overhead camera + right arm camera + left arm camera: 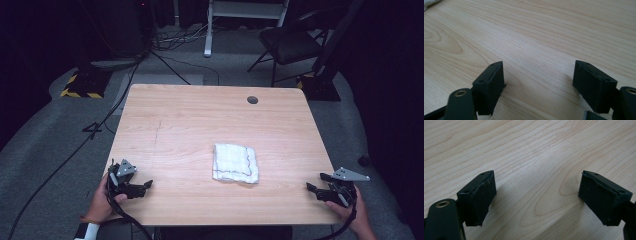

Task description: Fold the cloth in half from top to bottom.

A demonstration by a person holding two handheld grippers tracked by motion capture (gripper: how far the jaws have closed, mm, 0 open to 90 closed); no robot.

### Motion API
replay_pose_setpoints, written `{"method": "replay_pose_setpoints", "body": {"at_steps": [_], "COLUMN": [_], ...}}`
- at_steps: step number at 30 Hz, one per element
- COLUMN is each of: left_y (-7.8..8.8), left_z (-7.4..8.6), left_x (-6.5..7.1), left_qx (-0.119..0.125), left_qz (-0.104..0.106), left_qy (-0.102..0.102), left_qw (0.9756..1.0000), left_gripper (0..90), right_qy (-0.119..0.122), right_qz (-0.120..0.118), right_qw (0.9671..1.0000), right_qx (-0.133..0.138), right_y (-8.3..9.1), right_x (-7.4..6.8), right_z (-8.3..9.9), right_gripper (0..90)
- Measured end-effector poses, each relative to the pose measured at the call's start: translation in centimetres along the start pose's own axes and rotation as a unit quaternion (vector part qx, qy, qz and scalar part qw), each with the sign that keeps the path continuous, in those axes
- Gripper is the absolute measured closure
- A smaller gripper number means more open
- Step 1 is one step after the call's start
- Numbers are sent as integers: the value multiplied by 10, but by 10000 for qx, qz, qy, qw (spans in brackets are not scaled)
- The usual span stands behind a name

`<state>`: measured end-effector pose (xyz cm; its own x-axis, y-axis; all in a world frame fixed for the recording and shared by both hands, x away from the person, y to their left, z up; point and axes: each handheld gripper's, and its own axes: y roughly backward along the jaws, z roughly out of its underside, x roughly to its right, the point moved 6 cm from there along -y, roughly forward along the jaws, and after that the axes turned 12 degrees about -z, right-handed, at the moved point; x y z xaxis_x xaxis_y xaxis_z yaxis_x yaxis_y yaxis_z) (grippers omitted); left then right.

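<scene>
- High view: dark room, grey carpet with trailing cables, a black folding chair [290, 42] beyond the pale wood-grain table [190, 115]. A folded white cloth with a thin red-and-blue edge stripe [235, 163] lies flat right of the table's middle, touching neither tool.
- Left gripper [145, 186] rests at the near left corner, right gripper [312, 189] at the near right corner, both well apart from the cloth and pointing inward.
- Left gripper view: jaws spread wide over bare wood, nothing between them.
- Right gripper view: jaws likewise released and empty; a pale scrap at the top left corner is probably the cloth's edge, too little to be sure.
- Judgement: to take the cloth well, come in low at one corner or edge, pinch a single layer cleanly, and steady the opposite side with the other tool to avoid dragging the bundle.
</scene>
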<state>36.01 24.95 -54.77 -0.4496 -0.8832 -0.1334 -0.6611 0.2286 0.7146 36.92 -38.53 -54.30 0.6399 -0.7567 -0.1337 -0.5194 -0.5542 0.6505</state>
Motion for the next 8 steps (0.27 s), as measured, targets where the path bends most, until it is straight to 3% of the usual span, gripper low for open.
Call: {"method": "replay_pose_setpoints", "body": {"at_steps": [8], "left_y": [-1], "left_z": [0], "left_x": [0], "left_qx": [13], "left_qz": [1], "left_qy": [-12], "left_qw": [10000], "left_gripper": [147], "right_qy": [1], "right_qz": [-7], "right_qw": [10000], "right_qx": [2], "right_y": [0], "right_x": [0], "right_z": [0], "right_gripper": [253]}}
